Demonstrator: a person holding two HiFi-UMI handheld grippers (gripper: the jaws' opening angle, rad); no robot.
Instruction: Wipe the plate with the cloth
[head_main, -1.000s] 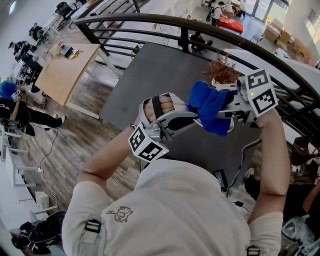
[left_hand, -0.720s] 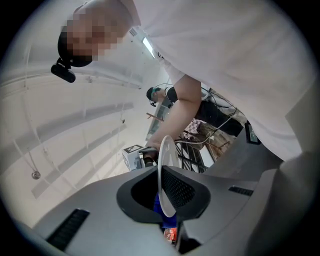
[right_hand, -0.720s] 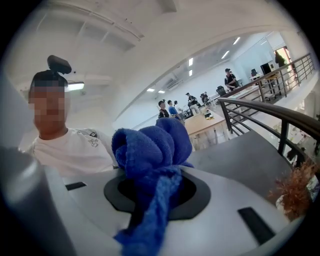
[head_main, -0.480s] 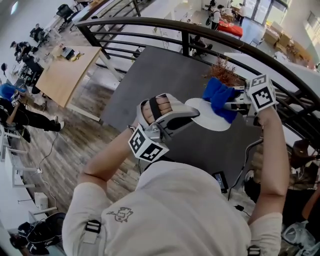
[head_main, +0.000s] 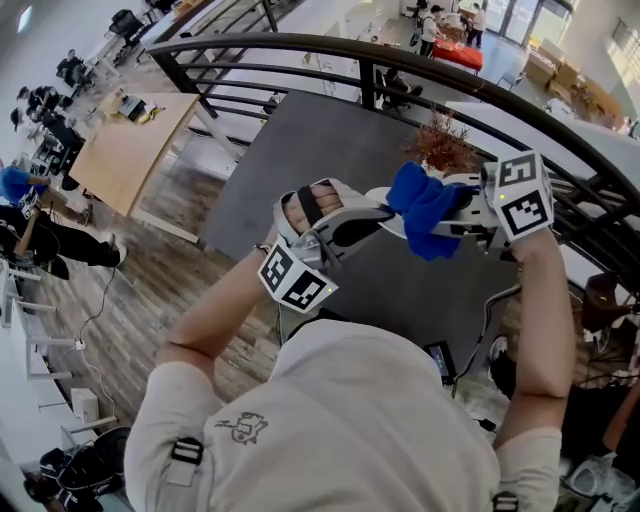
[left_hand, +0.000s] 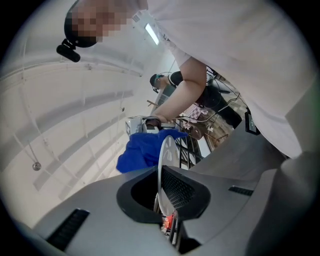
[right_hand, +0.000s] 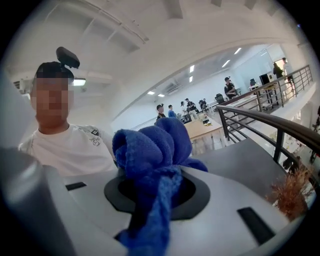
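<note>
In the head view my left gripper (head_main: 385, 214) is shut on the rim of a white plate (head_main: 379, 196) and holds it in the air above the dark grey table (head_main: 300, 160). My right gripper (head_main: 456, 226) is shut on a bunched blue cloth (head_main: 422, 208), which lies against the plate's face and hides most of it. The left gripper view shows the plate (left_hand: 164, 162) edge-on between the jaws of the left gripper (left_hand: 162, 192), with the cloth (left_hand: 141, 154) beyond it. In the right gripper view the cloth (right_hand: 152, 150) bulges out of the right gripper (right_hand: 157, 192); the plate is hidden.
A dried reddish plant (head_main: 440, 145) stands on the table behind the grippers. A black curved railing (head_main: 300, 45) runs round the table's far side. A dark flat device (head_main: 440, 360) lies near the table's front edge. A wooden table (head_main: 130, 140) is on the floor below.
Half a second ago the cloth was at the plate's far right edge with much of the plate bare. Now the cloth has slid back left across the plate and covers it.
</note>
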